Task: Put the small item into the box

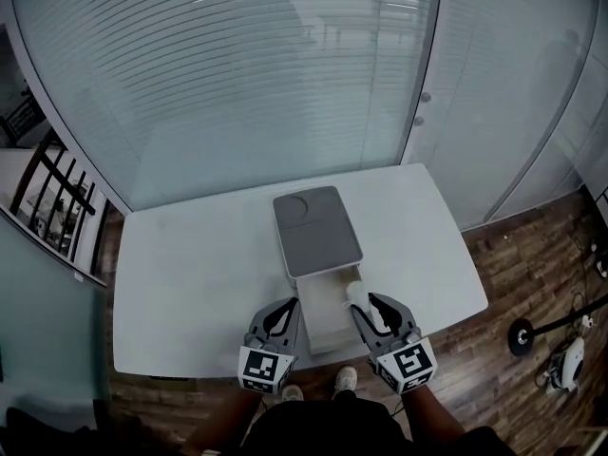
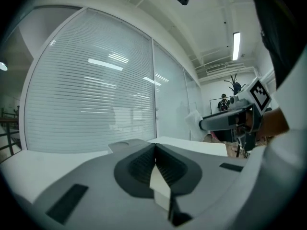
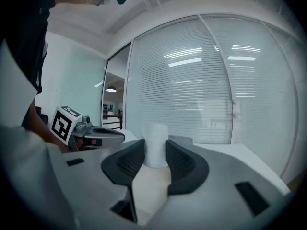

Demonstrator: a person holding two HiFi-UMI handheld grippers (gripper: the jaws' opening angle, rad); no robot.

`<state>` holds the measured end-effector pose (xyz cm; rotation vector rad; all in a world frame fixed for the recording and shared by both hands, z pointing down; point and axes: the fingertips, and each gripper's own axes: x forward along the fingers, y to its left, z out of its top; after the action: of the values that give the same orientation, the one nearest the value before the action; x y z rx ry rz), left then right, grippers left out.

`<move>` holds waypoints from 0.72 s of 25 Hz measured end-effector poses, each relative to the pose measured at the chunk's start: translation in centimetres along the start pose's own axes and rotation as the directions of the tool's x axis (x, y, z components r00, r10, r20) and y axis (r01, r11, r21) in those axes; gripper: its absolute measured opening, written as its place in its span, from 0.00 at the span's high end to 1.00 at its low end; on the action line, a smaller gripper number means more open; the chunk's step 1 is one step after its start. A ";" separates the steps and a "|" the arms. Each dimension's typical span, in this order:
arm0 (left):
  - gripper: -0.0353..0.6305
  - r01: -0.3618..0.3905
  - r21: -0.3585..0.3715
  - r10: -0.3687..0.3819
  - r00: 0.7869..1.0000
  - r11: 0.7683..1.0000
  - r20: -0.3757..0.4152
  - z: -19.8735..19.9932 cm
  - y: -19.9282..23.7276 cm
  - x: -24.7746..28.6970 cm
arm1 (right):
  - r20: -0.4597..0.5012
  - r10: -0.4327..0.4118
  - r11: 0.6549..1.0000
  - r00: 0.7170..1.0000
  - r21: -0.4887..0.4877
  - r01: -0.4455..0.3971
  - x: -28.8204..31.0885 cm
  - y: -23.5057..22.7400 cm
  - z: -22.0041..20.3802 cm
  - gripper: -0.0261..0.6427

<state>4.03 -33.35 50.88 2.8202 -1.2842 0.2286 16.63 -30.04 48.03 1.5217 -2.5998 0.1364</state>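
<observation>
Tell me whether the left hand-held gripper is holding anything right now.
No, in the left gripper view the left hand-held gripper has its jaws closed tip to tip with nothing between them.

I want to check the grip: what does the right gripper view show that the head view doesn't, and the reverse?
Only the right gripper view: the right gripper with its pads pressed on both sides of the white cylinder. Only the head view: the white inside of the open box, with the cylinder by its right edge. Both: the cylinder, the left gripper, the white table, the blinds.
</observation>
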 end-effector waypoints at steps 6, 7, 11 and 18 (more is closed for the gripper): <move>0.93 -0.075 -0.058 0.073 0.997 0.995 -0.036 -1.3 1.3 -1.1 | -0.144 0.082 0.985 0.986 -0.140 -0.102 3.2 1.6 -3.5 0.74; 0.93 -0.085 -0.061 0.082 0.996 0.995 -0.044 -1.5 1.4 -1.3 | -0.178 0.078 0.975 0.981 -0.194 -0.113 3.7 1.7 -4.1 0.74; 0.93 -0.128 -0.082 0.123 0.990 0.988 -0.066 -2.6 2.2 -2.2 | -0.326 0.036 0.905 0.945 -0.390 -0.169 5.1 1.9 -7.2 0.74; 0.93 -0.174 -0.095 0.170 0.984 0.980 -0.054 -2.6 2.8 -3.4 | -0.487 0.039 0.837 0.873 -0.462 -0.295 6.8 2.1 -10.9 0.75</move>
<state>-0.61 -32.36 52.90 2.6088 -1.4872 0.2257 12.17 -33.37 59.81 0.9205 -2.1356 -0.1703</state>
